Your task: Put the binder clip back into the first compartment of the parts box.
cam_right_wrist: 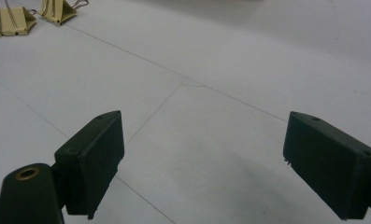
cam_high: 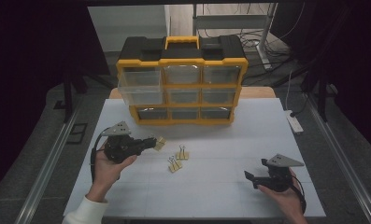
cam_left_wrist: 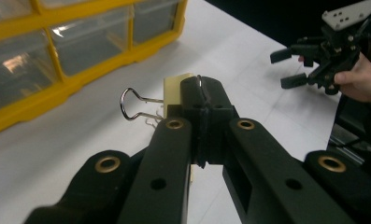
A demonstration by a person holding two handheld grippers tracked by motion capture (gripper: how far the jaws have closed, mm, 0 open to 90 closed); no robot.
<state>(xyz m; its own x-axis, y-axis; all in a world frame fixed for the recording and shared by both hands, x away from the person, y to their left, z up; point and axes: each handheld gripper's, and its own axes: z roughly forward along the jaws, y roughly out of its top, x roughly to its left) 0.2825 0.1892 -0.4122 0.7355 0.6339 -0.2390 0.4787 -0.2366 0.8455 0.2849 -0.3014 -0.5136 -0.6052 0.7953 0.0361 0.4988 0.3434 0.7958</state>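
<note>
My left gripper (cam_high: 153, 141) is held a little above the white table (cam_high: 211, 196), left of centre, shut on a cream binder clip (cam_high: 160, 143). In the left gripper view the jaws of that gripper (cam_left_wrist: 203, 91) pinch the clip's cream body (cam_left_wrist: 174, 89), and its wire handles (cam_left_wrist: 131, 105) stick out to the left. Two more cream binder clips (cam_high: 182, 154) (cam_high: 174, 164) lie on the table mid-centre. My right gripper (cam_high: 257, 170) sits low at the front right, open with nothing between its jaws (cam_right_wrist: 204, 135). The right gripper view catches both loose clips (cam_right_wrist: 10, 21) (cam_right_wrist: 57, 11) at its top left.
A yellow and black organizer (cam_high: 182, 84) with clear drawers stands at the back of the table. Its upper left drawer (cam_high: 140, 93) is pulled out. A white power strip (cam_high: 294, 122) lies off the table's right edge.
</note>
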